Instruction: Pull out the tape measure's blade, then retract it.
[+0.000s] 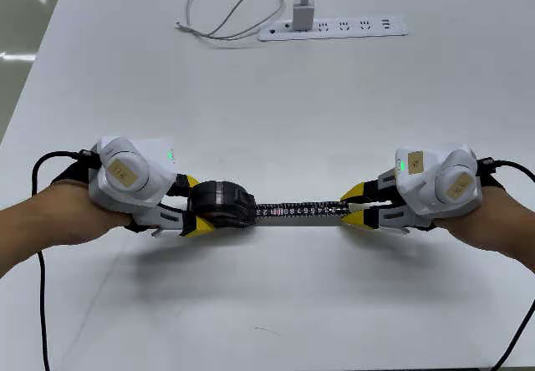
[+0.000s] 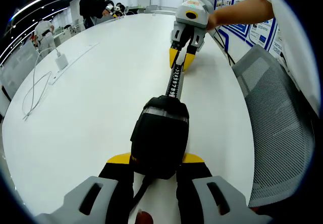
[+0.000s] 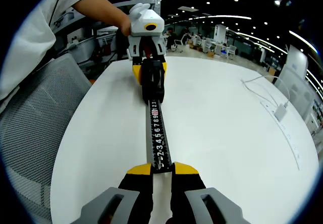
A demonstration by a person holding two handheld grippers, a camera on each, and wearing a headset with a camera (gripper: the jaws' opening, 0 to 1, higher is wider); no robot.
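A black tape measure (image 1: 221, 205) rests just above the white table, its case held between the yellow-tipped fingers of my left gripper (image 1: 194, 207), which is shut on it (image 2: 160, 135). Its dark blade (image 1: 299, 211) with white numbers runs out to the right, a short length showing. My right gripper (image 1: 354, 206) is shut on the blade's end (image 3: 160, 156). In the right gripper view the case (image 3: 153, 79) sits at the far end of the blade, with the left gripper (image 3: 149, 71) behind it. In the left gripper view the right gripper (image 2: 182, 61) pinches the blade's (image 2: 174, 81) far end.
A white power strip (image 1: 334, 27) with a plugged charger and a coiled white cable (image 1: 230, 7) lies at the table's far side. A grey mesh chair (image 2: 275, 123) stands beside the table edge. Black cables trail from both grippers toward me.
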